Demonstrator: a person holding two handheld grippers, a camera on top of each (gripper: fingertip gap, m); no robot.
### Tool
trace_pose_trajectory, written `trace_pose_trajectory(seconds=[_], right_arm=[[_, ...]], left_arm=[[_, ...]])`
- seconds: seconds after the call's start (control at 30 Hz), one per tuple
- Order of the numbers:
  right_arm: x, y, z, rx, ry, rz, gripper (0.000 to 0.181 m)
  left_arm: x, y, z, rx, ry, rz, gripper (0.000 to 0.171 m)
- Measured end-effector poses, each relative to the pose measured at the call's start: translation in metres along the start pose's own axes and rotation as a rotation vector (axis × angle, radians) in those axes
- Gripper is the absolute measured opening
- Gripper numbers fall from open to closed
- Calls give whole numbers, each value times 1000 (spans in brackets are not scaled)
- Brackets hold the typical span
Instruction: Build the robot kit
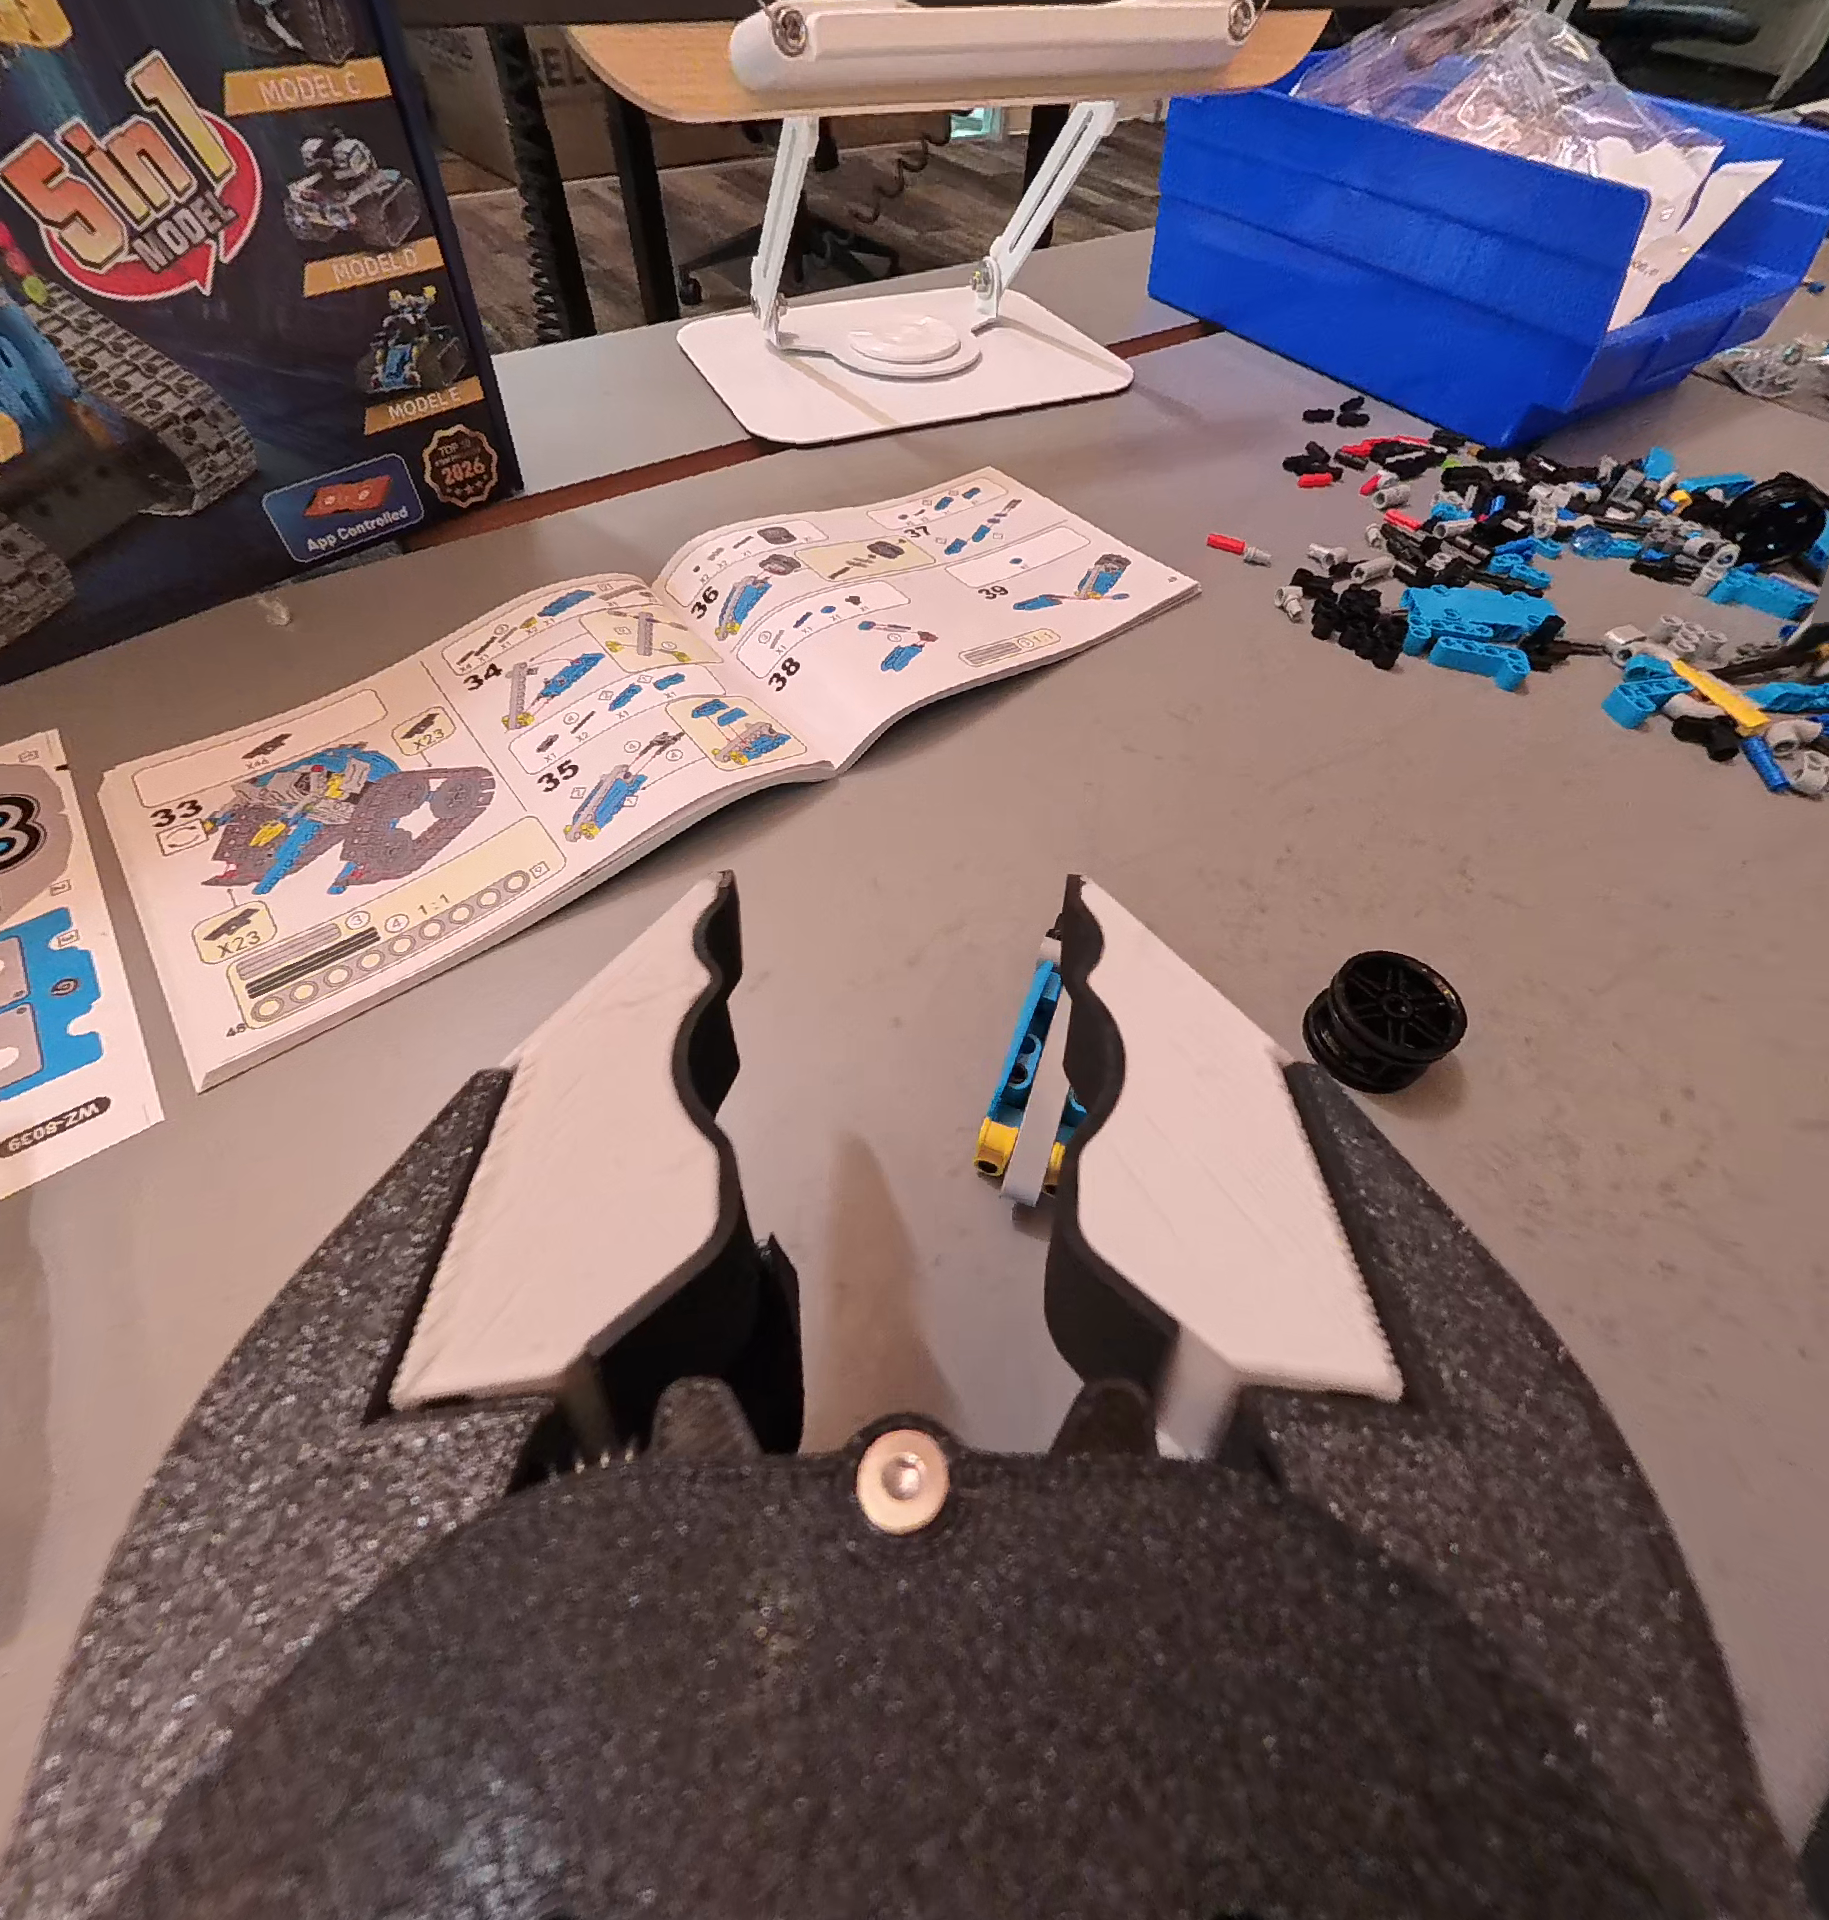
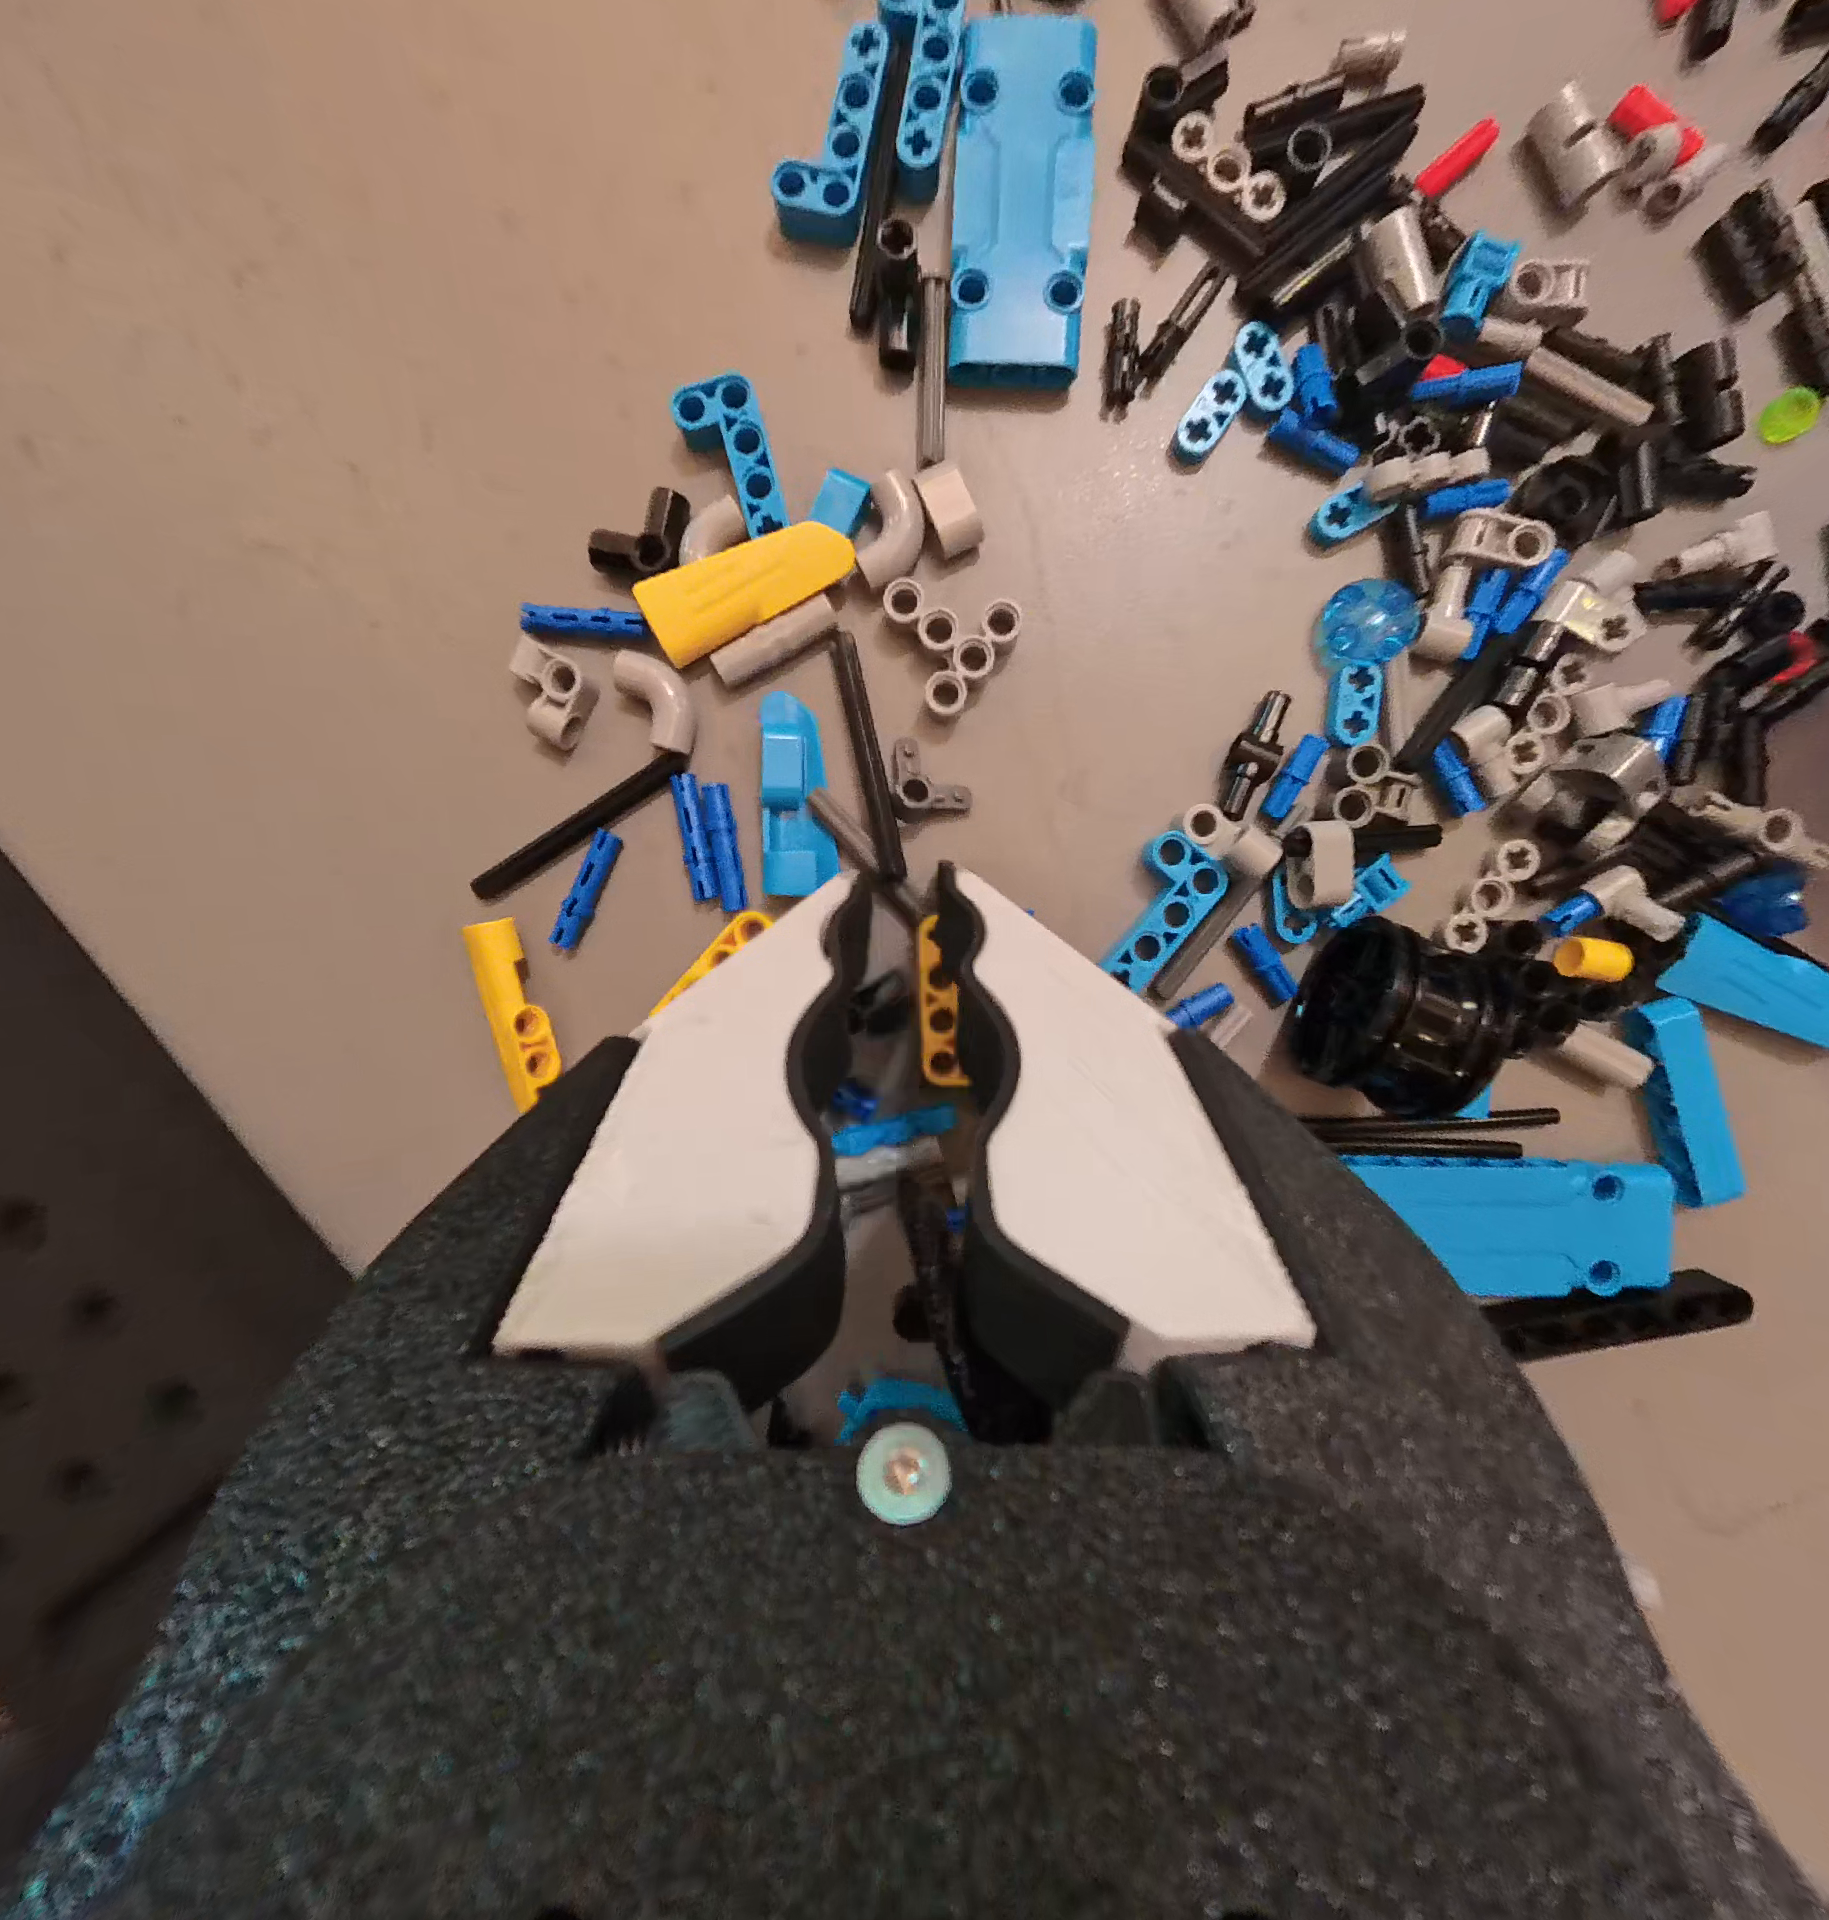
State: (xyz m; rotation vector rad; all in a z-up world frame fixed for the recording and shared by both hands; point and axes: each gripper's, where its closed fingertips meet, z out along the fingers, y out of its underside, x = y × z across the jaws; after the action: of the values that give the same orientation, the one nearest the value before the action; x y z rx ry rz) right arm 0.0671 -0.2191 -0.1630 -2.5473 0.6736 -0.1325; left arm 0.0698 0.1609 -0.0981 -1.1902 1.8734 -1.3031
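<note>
Hovering my left tongs (image 1: 894,883) wide, blue-and-grey assembly (image 1: 1029,1070) lengthwise against their right finger; right tongs (image 2: 902,883) nearly closed over loose parts (image 2: 1409,623), nothing visibly gripped.

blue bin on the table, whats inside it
The blue bin holds crinkled clear plastic bags and a white paper sheet poking above its rim. Whatever lies beneath them is hidden by the bin's wall.
</note>
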Motion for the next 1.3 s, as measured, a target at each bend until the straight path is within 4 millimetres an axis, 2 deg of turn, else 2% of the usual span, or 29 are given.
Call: trace_pose_trajectory(seconds=[0.23,0.47,0.5,0.57,0.67,0.8,0.9,0.97,1.0,1.1,1.13,1.23,1.3], right_arm=[[1,0,-4,-37,30,3,7],[3,-17,-41,-56,184,-55,7],[2,-22,-45,-51,205,-66,7],[-9,-47,-50,33,204,-92,7],[-35,-82,-41,118,159,-161,7],[-40,-97,-24,109,196,-223,7],[-36,-91,-16,77,192,-208,7],[-24,-78,-16,50,230,-190,7],[-18,-69,-16,28,236,-176,7],[24,-19,-22,-130,364,-133,7],[30,-9,-22,-142,356,-99,7],[25,-1,-14,-112,233,-7,7],[26,4,-12,-117,228,0,7]], left_arm=[[-2,-1,0,5,-2,-14,61],[0,0,0,2,1,-2,61],[0,-1,-1,3,2,-2,61],[0,0,0,1,3,-2,61],[0,-1,-1,3,1,-1,61],[0,-2,-2,8,0,-4,60],[1,-2,-3,10,6,-2,60],[3,-2,-3,11,11,1,60],[4,-2,-3,10,14,3,60],[5,-1,-2,5,14,9,60],[5,-1,-2,4,14,8,60],[4,-1,-1,2,13,4,60],[3,1,-1,-4,10,3,60]])
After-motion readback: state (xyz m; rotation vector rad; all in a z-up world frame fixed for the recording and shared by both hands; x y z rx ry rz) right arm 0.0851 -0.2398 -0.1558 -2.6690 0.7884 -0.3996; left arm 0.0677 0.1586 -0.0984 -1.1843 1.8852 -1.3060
